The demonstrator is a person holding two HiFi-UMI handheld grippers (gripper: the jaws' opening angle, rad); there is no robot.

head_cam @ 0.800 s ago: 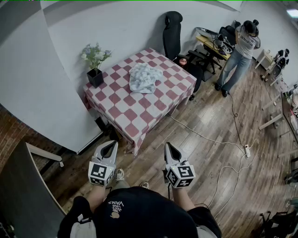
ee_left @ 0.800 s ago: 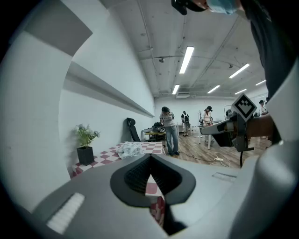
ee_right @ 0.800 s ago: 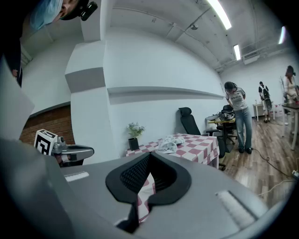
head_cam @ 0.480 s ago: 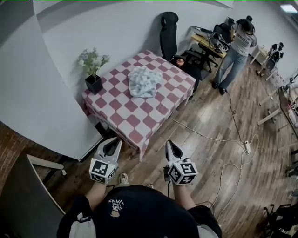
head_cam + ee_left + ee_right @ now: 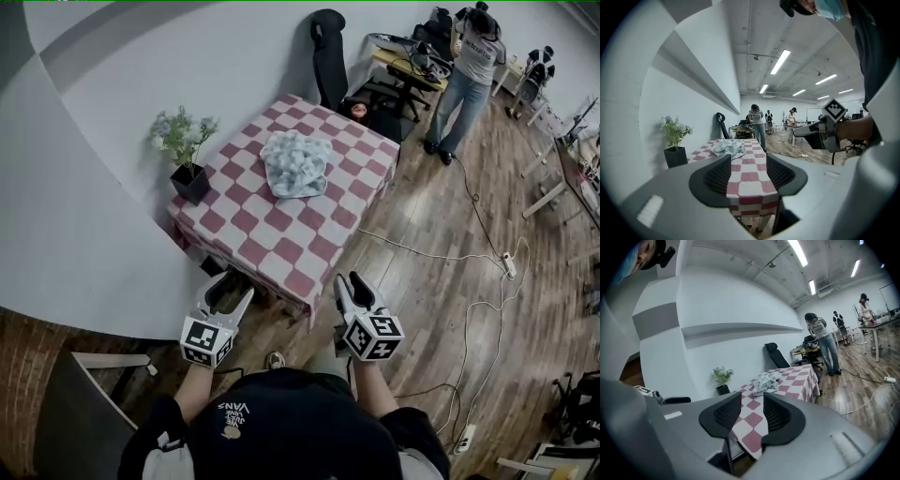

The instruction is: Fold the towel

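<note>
Two grippers, both empty: left gripper [image 5: 228, 289] jaws wide apart, right gripper [image 5: 348, 282] jaws narrowly apart, near checked table [image 5: 309, 251] edge; towel [image 5: 296, 163] crumpled mid-tabletop, well apart from both

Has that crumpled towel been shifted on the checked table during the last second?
No. The towel lies on the same patch of the checked table, just as far from the plant pot as before; only the camera has moved.

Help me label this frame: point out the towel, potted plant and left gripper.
towel [image 5: 296, 163], head view, middle of crumpled heap
potted plant [image 5: 192, 183], head view, black pot
left gripper [image 5: 230, 289], head view, between fingertips
</note>
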